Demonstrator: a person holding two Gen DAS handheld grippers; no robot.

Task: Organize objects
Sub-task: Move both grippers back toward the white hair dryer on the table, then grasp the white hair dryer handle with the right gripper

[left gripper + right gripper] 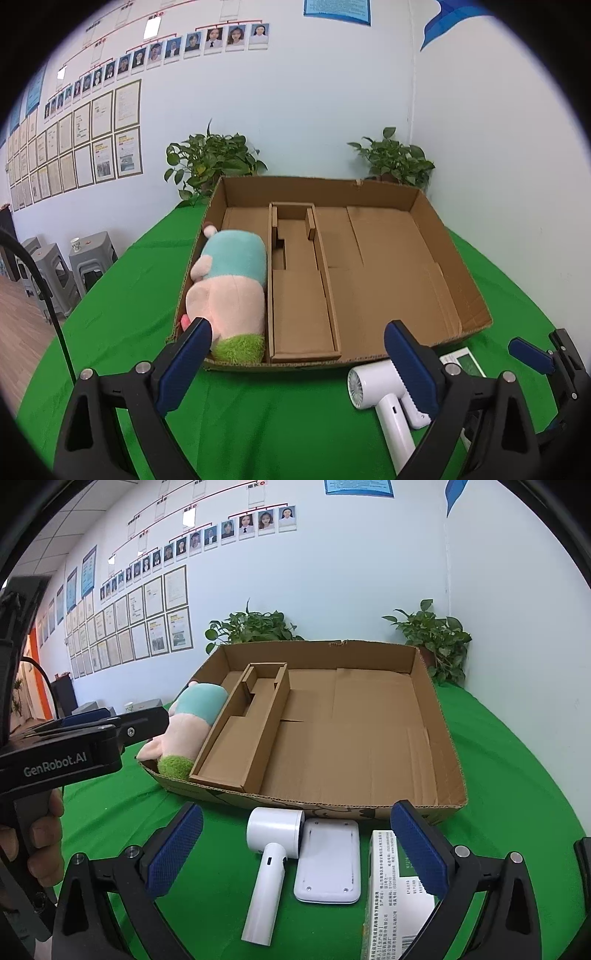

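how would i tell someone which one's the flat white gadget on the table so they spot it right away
Find the cardboard box on the green table; three things lie in front of its near wall. The gadget is the middle one, a flat white slab with rounded corners, between the handheld fan and the printed carton.

Left gripper (297, 352) held low over the tabletop, jaws spread wide, nothing between the blue pads. Right gripper (297, 843) likewise low, to the right and nearer, jaws wide apart and empty. Bare hand (35, 843) wrapped around the left gripper's handle, seen at the left edge.
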